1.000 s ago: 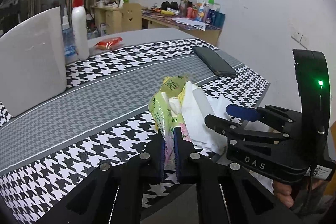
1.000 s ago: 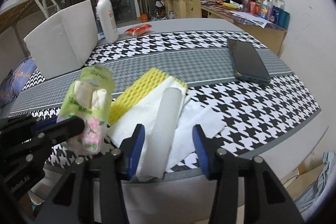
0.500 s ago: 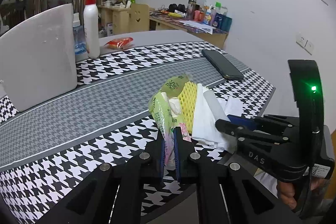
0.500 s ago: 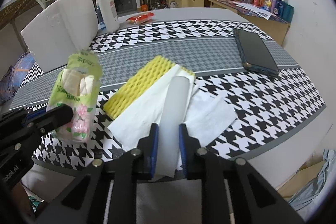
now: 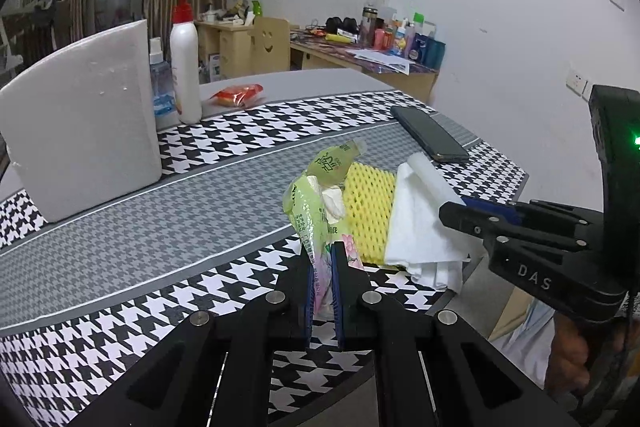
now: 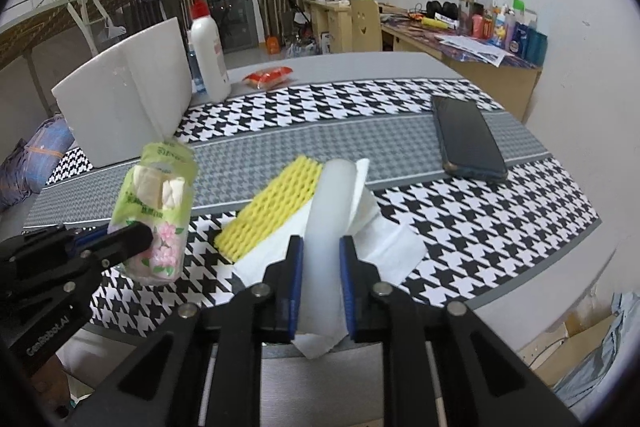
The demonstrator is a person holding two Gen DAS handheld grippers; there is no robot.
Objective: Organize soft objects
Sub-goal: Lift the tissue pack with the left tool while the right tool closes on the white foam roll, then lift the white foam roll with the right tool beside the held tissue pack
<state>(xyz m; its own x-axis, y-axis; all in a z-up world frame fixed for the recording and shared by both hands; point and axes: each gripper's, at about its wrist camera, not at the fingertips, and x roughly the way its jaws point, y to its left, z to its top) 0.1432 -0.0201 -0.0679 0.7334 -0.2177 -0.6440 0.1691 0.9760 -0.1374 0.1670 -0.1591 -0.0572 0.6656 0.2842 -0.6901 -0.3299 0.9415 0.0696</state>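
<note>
My left gripper (image 5: 321, 259) is shut on a green tissue pack (image 5: 316, 195) with pink flowers and holds it above the table's front edge; the pack also shows in the right wrist view (image 6: 154, 215). My right gripper (image 6: 320, 251) is shut on a white foam roll (image 6: 330, 203) wrapped in white tissue paper (image 6: 380, 239). The roll and tissue are lifted at the near end, beside a yellow foam net (image 6: 272, 207). In the left wrist view the roll (image 5: 430, 175), the tissue (image 5: 416, 231) and the net (image 5: 370, 203) lie right of the pack.
A houndstooth cloth (image 6: 460, 211) covers the table. A dark phone (image 6: 466, 139) lies at the right. A white foam box (image 5: 80, 139), a pump bottle (image 5: 184, 63), a small spray bottle (image 5: 160, 83) and a red packet (image 5: 238, 95) stand at the back left.
My right gripper closed on the white foam roll and lifted its near end with the tissue. My left gripper kept hold of the tissue pack and drew back slightly.
</note>
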